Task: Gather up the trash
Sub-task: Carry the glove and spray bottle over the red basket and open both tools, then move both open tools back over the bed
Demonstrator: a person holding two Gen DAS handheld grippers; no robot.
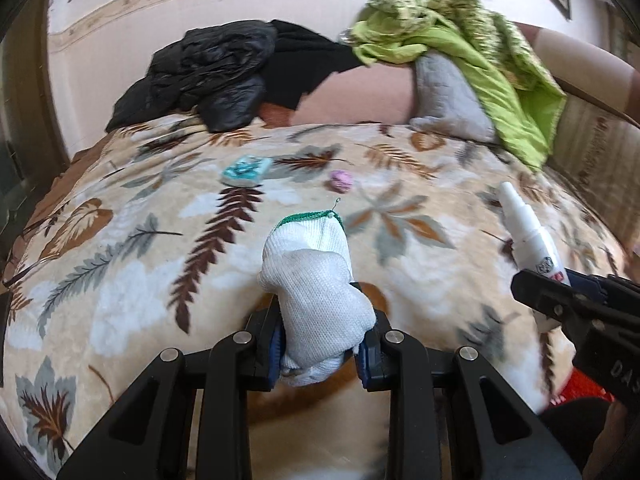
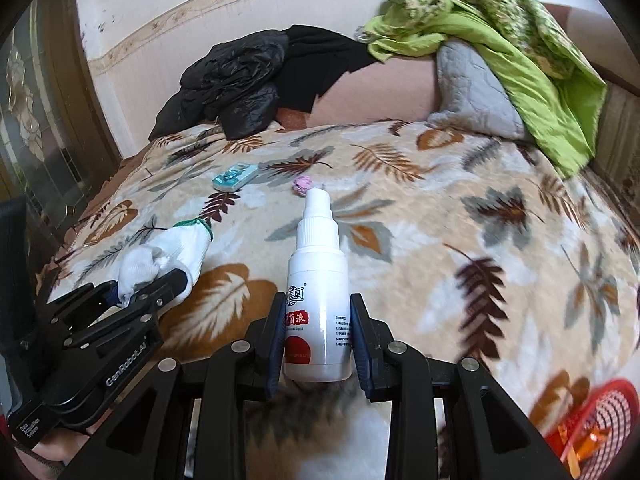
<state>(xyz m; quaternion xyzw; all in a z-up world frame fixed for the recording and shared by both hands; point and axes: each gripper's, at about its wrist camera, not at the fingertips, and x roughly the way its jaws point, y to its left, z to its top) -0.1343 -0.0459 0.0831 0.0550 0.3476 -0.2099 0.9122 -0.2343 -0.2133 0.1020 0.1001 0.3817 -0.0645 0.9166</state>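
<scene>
Left wrist view: the left gripper (image 1: 320, 344) is clamped on a bunched white knit glove (image 1: 310, 280) with a green cuff, held above a bed covered by a leaf-patterned blanket (image 1: 120, 280). Toward the blanket's far edge lie a small teal packet (image 1: 246, 171) and, just to its right, a crumpled pink scrap (image 1: 341, 181). At the far left corner sits a heap of black clothing (image 1: 216, 76); at the far right corner a green cloth (image 1: 460, 36) drapes over a grey quilted cushion (image 1: 448, 96). At the right, the right gripper (image 1: 560, 296) holds a white spray bottle (image 1: 528, 232).

Right wrist view: the right gripper (image 2: 316, 336) grips the white spray bottle (image 2: 318, 280) by its lower body, nozzle pointing away toward the pink scrap (image 2: 302, 184). The teal packet (image 2: 235, 176) lies left of that scrap. At the left, the left gripper (image 2: 148, 288) pinches the glove (image 2: 168, 252) over the blanket (image 2: 460, 220). A red mesh basket (image 2: 600, 424) sits beyond the blanket's near right corner.
</scene>
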